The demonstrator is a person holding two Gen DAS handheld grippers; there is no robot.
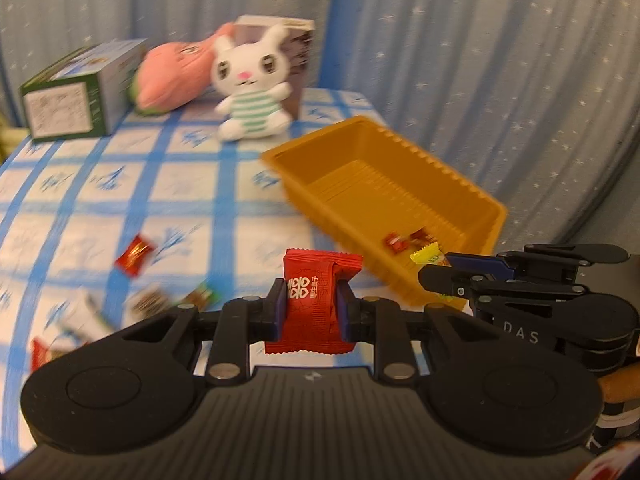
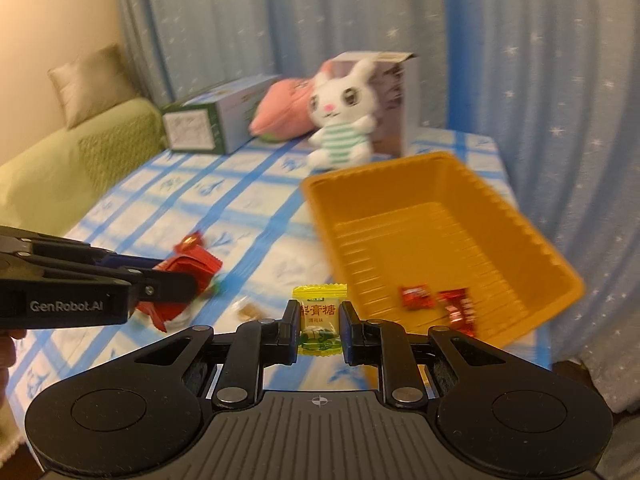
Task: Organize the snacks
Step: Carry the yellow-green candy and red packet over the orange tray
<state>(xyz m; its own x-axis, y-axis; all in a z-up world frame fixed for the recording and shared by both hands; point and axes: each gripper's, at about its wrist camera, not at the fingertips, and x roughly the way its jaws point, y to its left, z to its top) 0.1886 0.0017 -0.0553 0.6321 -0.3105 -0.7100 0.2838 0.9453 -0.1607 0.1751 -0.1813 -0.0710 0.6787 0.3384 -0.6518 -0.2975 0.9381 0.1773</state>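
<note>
Left gripper (image 1: 311,312): black jaws with blue pads nearly closed, pinching a red packet (image 1: 316,300), crinkled foil, rectangular with serrated ends, held upright; packet sits clear above the cloth (image 1: 120,184), at 7 o'clock from the tray (image 1: 476,196).

Right gripper (image 2: 320,320): jaws drawn close, clamping a yellow candy (image 2: 319,318), glossy pillow wrapper with green print and zigzag seals; it hangs at 8 o'clock of the tray's near corner.

Tray: orange moulded plastic, rectangular, ribbed walls and floor, thin flanged rim; two small red candies (image 2: 436,300) lie inside at its near end, wrappers shiny and twisted.

Cloth: white with blue grid, smooth; loose sweets lie on it at 9 o'clock from the left gripper, one red wrapper (image 1: 134,256) clear, others blurred.

At 12 o'clock, far edge: plush rabbit (image 1: 252,84), white, fuzzy, green-striped shirt, seated against an open carton (image 1: 298,44); pink plush (image 1: 176,76) beside it; green-and-white box (image 1: 76,92) lying at 10 o'clock.
</note>
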